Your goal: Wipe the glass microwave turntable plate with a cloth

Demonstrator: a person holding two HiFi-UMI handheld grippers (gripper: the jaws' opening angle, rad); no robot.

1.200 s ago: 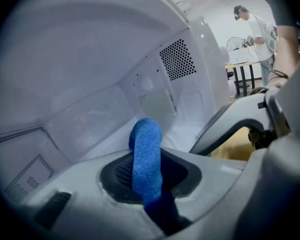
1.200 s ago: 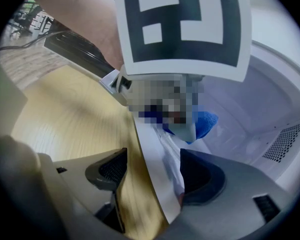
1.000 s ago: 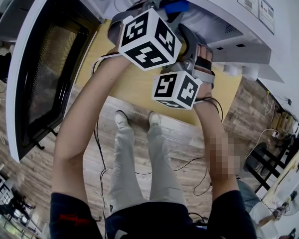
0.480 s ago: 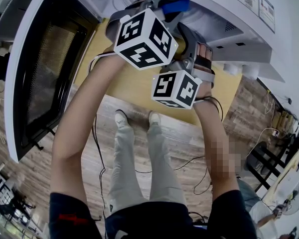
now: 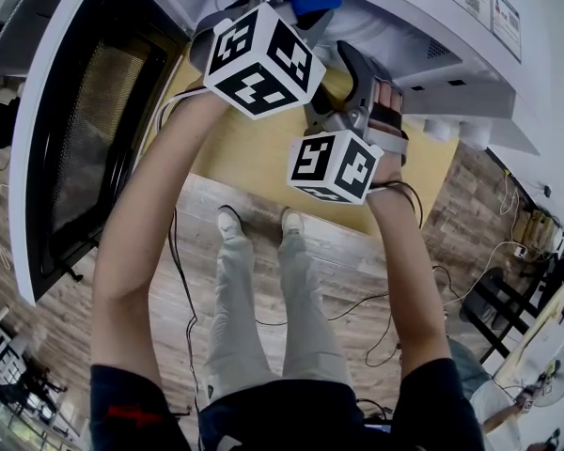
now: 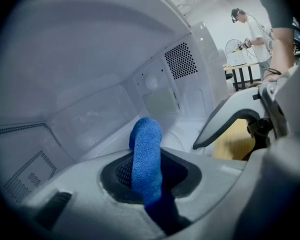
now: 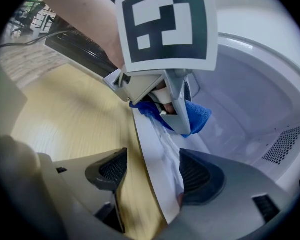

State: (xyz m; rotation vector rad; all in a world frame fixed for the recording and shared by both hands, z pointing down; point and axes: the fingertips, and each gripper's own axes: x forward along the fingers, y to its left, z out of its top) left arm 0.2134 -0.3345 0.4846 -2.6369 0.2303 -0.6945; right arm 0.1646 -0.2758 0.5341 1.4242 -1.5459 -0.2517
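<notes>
The glass turntable plate [image 7: 157, 164] stands on edge at the mouth of the microwave [image 6: 90, 84], a pale band running between my right gripper's [image 7: 155, 176] jaws, which are shut on its rim. In the left gripper view the plate [image 6: 225, 124] shows as a curved clear sheet at the right. My left gripper [image 6: 147, 171] is shut on a blue cloth [image 6: 146, 149] that sticks out past its jaws into the cavity. In the right gripper view the cloth [image 7: 196, 116] lies against the plate's far edge. The head view shows both marker cubes, left [image 5: 256, 59] and right [image 5: 334, 167], and the cloth [image 5: 315, 3].
The microwave door [image 5: 66, 130] hangs open at the left. A wooden tabletop [image 5: 254, 158] lies under the grippers. White cavity walls with vent holes [image 6: 180, 61] close in around the left gripper. A person [image 6: 250, 29] stands far off in the room.
My left gripper has shifted a little up and further into the microwave with the cloth. The right gripper has stayed put with the plate.
</notes>
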